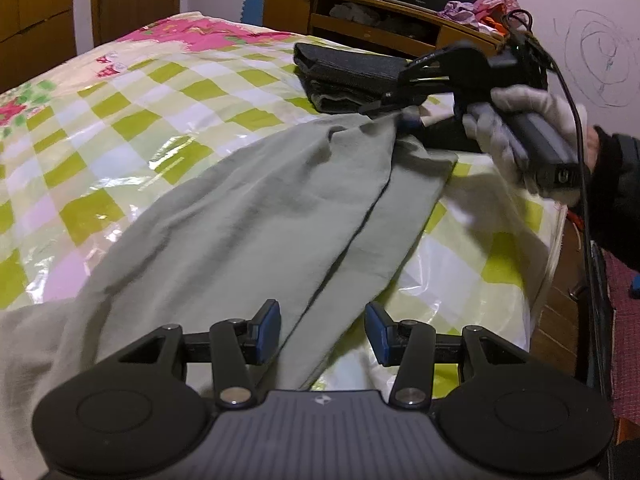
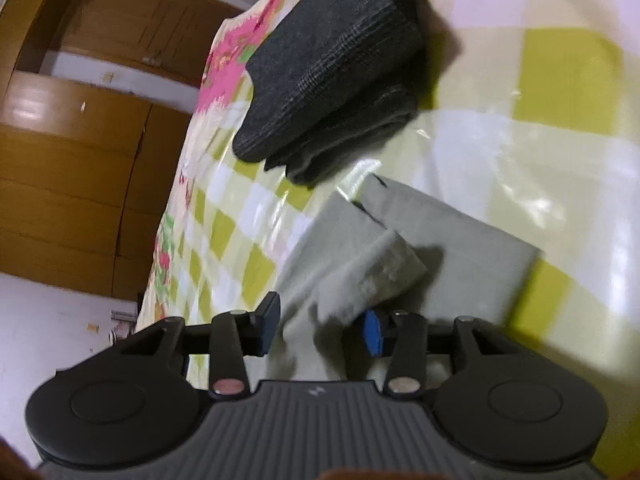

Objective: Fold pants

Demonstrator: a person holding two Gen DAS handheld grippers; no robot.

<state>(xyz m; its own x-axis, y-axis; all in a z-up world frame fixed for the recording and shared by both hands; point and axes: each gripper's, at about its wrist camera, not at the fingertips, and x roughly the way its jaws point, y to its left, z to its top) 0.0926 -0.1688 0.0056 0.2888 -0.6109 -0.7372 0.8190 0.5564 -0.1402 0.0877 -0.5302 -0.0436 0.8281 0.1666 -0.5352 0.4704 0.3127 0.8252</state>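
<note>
black grippers (image 1: 322,330), blue pads (image 1: 272,320), white glove (image 1: 516,128)

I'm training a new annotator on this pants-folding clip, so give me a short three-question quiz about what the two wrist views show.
1. True or false: the left gripper is shut on the grey-green pants.
2. Multiple choice: the folded dark garment lies (A) on the floor, (B) on the checked bed cover beyond the leg ends, (C) on the wooden TV stand.
3. Fill in: the right gripper is at the ____ ends of the pants.

Key: 1 false, its fingers stand apart with cloth below them; 2 B; 3 leg. Whether the right gripper has pinched the raised hem is unclear.
</note>
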